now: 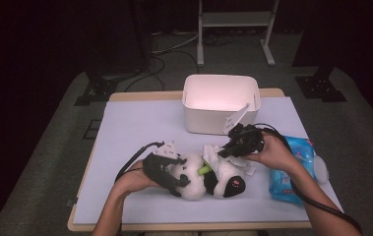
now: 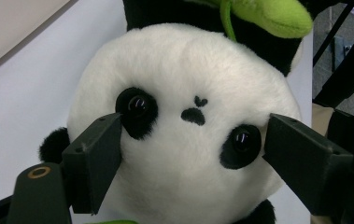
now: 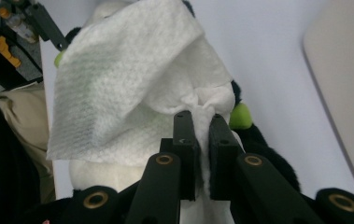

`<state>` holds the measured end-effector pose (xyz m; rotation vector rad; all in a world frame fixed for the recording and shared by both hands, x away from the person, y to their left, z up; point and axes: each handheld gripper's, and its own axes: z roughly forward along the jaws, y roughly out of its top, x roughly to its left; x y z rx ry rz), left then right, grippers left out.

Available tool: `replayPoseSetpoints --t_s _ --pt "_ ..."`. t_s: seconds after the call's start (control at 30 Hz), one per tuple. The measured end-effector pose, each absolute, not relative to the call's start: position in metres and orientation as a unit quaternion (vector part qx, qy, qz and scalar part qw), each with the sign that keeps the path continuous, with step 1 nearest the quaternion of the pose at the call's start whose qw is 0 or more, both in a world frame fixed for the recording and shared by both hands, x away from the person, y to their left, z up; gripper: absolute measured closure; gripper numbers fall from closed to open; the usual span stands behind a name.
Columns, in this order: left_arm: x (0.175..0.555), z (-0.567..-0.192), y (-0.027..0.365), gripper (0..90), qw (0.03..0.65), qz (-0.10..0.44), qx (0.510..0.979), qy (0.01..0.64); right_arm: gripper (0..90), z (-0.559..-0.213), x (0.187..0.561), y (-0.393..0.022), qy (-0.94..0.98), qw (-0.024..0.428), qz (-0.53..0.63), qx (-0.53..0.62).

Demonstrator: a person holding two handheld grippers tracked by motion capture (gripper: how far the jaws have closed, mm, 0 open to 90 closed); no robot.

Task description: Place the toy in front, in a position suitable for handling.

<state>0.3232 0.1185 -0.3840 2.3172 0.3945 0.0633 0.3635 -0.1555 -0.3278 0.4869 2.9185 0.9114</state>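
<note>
While left tool (image 2: 191, 154) clamps panda (image 2: 184, 140), right tool (image 3: 201, 126) pinches wipe (image 3: 128, 88); no legible writing.

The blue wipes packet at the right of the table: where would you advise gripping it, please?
Probably grip the wipes packet across its narrow width near the far end, coming from above: it lies flat, long axis running away from the person, the right forearm over its near part.

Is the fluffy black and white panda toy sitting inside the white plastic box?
No, the fluffy black and white panda toy lies on the table in front of the white plastic box, held by the left claw.
</note>
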Motion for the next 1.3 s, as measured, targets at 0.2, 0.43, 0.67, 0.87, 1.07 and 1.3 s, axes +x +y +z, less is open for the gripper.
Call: replayPoseSetpoints --t_s 0.2,0.43,0.67,0.87,1.07,1.3 --pt "0.323 -0.384 0.118 19.6 0.385 0.024 0.91 0.155 83.4 -0.331 0.354 -0.164 0.944 0.015 0.292 0.151" --pt "0.323 -0.384 0.118 19.6 0.385 0.024 0.909 0.157 73.7 -0.331 0.343 -0.17 0.944 0.003 0.297 0.141" --pt "0.323 -0.384 0.118 19.6 0.385 0.023 0.909 0.157 57.1 -0.328 0.335 -0.158 0.94 -0.013 0.319 0.12" --pt "0.323 -0.384 0.118 19.6 0.385 0.023 0.909 0.157 51.3 -0.33 0.333 -0.142 0.941 -0.018 0.321 0.103" --pt "0.323 -0.385 0.118 19.5 0.385 0.024 0.909 0.158 53.0 -0.335 0.331 -0.127 0.94 0.003 0.324 0.106" --pt "0.323 -0.385 0.118 19.4 0.386 0.023 0.908 0.158 72.8 -0.335 0.33 -0.129 0.939 0.013 0.326 0.111"
